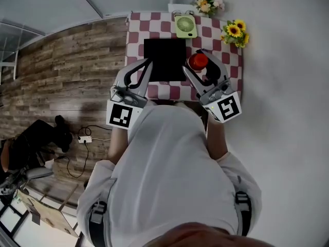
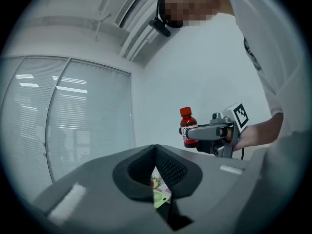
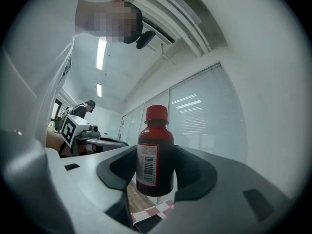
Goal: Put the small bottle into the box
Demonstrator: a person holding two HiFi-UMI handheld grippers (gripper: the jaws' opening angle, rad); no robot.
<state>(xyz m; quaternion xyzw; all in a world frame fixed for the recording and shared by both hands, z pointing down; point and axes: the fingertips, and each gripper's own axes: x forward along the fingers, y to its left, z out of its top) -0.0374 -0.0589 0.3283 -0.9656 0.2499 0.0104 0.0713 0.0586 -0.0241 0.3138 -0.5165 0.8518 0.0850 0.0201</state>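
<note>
The small bottle (image 1: 198, 62) is dark red with a red cap and a white barcode label. It stands upright between the pads of my right gripper (image 1: 200, 66), which is shut on it, lifted above the table's right side. In the right gripper view the bottle (image 3: 155, 155) fills the middle between the jaws of the right gripper (image 3: 156, 172). The black box (image 1: 164, 60) lies on the checkered table, just left of the bottle. My left gripper (image 1: 145, 66) hovers at the box's left edge, jaws together and empty. From the left gripper view (image 2: 155, 150) the bottle (image 2: 187, 128) shows in the right gripper (image 2: 214, 130).
The table (image 1: 226, 81) carries a red-and-white checkered cloth. A small green fan (image 1: 185, 25) lies behind the box, with sunflowers (image 1: 235, 32) at the back right and pale flowers (image 1: 208, 4) behind them. Wooden flooring (image 1: 67, 71) with cables lies left of the table.
</note>
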